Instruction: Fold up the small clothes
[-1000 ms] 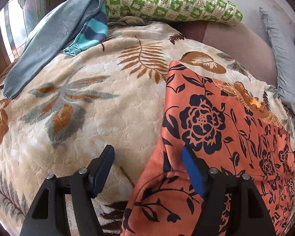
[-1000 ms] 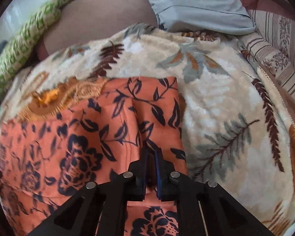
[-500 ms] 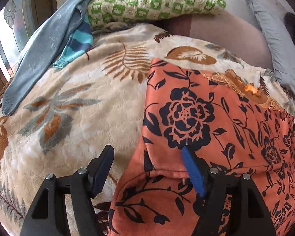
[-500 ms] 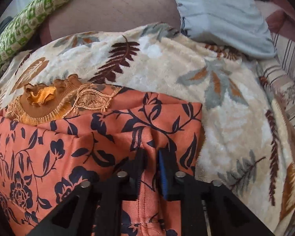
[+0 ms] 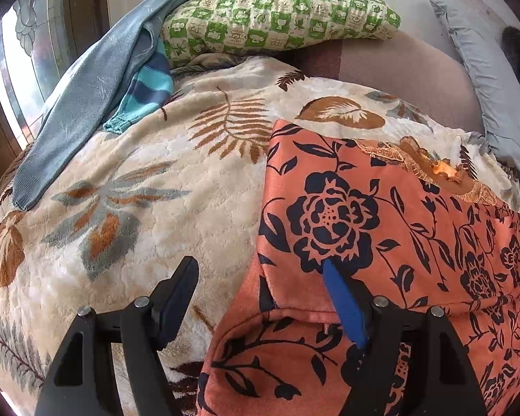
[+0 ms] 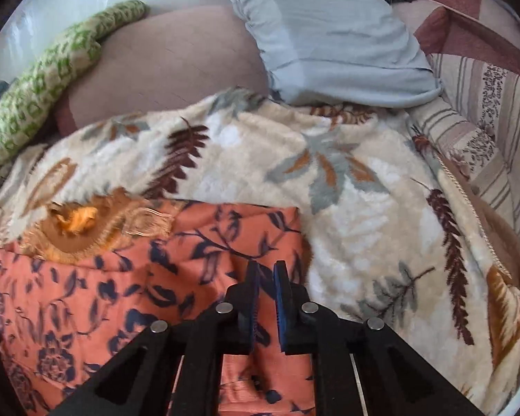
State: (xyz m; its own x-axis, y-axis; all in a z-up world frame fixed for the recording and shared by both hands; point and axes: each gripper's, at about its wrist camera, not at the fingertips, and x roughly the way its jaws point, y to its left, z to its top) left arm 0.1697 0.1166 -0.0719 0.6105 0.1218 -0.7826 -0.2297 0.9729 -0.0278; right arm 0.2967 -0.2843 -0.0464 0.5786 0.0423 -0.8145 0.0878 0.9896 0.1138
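An orange garment with a dark floral print (image 5: 381, 228) lies spread on the cream leaf-pattern blanket (image 5: 149, 190); its embroidered neckline (image 5: 433, 170) points to the far side. My left gripper (image 5: 260, 277) is open, straddling the garment's left edge, with its right finger over the cloth. In the right wrist view the garment (image 6: 104, 287) fills the lower left. My right gripper (image 6: 265, 280) sits over its right part, jaws slightly parted, with no cloth clearly held between them.
A green checked pillow (image 5: 277, 17), a grey-blue garment (image 5: 86, 86) and a striped teal sleeve (image 5: 145, 93) lie at the far left. A grey pillow (image 6: 329, 34) and a striped cover (image 6: 485, 121) lie at the right. A window (image 5: 14, 69) is at the left.
My right gripper's jaws have parted a little, and the pinched fold of orange cloth has dropped out flat. Both views have shifted slightly; the left gripper stays open.
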